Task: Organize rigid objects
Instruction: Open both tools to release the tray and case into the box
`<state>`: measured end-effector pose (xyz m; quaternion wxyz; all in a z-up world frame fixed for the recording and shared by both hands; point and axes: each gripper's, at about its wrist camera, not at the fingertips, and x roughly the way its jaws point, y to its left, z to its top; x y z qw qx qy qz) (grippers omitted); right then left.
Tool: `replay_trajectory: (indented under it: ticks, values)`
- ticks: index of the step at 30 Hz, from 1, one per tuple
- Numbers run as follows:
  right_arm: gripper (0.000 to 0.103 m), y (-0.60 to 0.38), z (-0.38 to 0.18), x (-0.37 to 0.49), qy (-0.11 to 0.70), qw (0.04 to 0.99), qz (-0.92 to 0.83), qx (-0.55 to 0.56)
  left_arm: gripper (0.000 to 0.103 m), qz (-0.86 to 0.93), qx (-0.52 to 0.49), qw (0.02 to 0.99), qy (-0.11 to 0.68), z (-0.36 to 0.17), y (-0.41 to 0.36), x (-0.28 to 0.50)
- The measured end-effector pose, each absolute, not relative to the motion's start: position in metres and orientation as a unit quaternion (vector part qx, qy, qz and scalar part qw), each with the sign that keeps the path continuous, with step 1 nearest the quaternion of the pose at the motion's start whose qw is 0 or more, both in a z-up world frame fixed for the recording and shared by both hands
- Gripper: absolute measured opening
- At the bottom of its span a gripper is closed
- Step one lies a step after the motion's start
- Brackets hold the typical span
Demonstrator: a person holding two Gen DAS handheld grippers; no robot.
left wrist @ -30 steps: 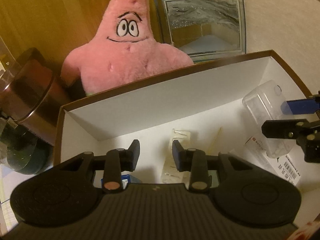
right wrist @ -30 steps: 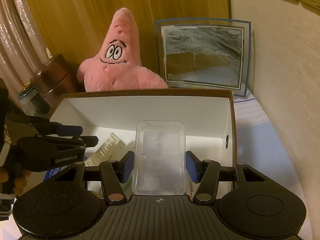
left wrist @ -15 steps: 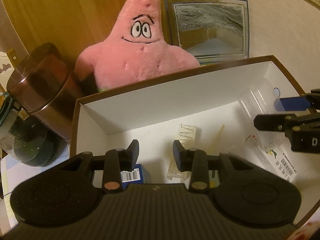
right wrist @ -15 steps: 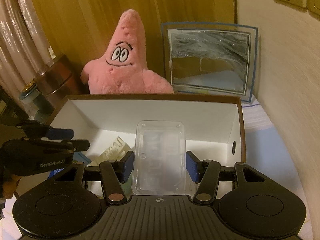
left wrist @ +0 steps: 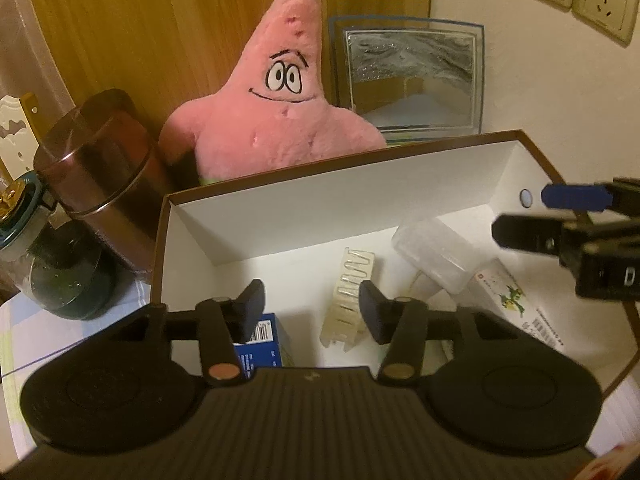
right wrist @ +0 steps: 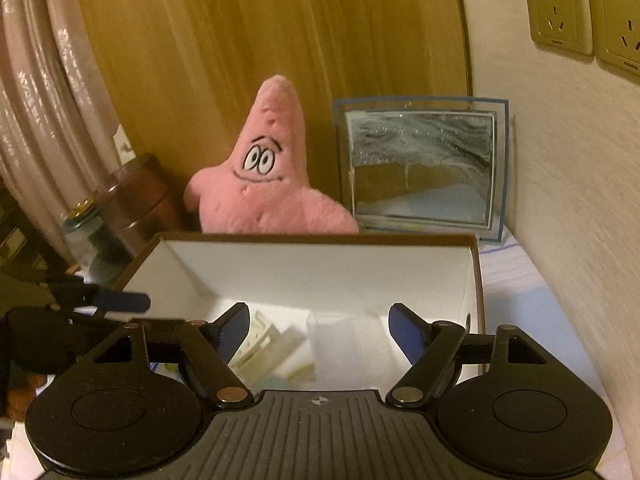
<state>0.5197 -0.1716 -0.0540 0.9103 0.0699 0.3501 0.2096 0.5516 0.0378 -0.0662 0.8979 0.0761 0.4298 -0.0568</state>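
A brown box with white inside [left wrist: 280, 208] [right wrist: 320, 264] stands open. In it lie a clear plastic case [left wrist: 436, 254] [right wrist: 348, 344], a pale ridged clip [left wrist: 352, 292] [right wrist: 256, 344], a blue carton [left wrist: 260, 340] and a printed packet [left wrist: 516, 312]. My left gripper [left wrist: 312, 310] is open and empty above the box's near side. My right gripper [right wrist: 320, 334] is open and empty above the clear case; it also shows in the left wrist view [left wrist: 560, 220].
A pink star plush [left wrist: 280, 112] [right wrist: 264, 184] and a glass picture frame [left wrist: 412, 84] [right wrist: 420, 168] stand behind the box. A brown canister [left wrist: 104, 160] and a dark jar [left wrist: 60, 272] stand left of it. The wall with sockets [right wrist: 560, 4] is on the right.
My right gripper opened and let go of the clear case, which now lies in the box. Both grippers drew back and up from the box.
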Motion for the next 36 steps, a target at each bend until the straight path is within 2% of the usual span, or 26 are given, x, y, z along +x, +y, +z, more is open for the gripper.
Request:
replay_trajectory:
  ticks: [19,36]
  values:
    - [0.077,-0.189,-0.032,0.456,0.368,0.902,0.209,0.082,0.055,-0.057,0.034,0.907,0.416,-0.029,0.048,0.487]
    - [0.077,-0.177,-0.020,0.366,0.377,0.890,0.242,0.084,0.055,-0.048,-0.008,0.913,0.404,-0.009,0.065,0.379]
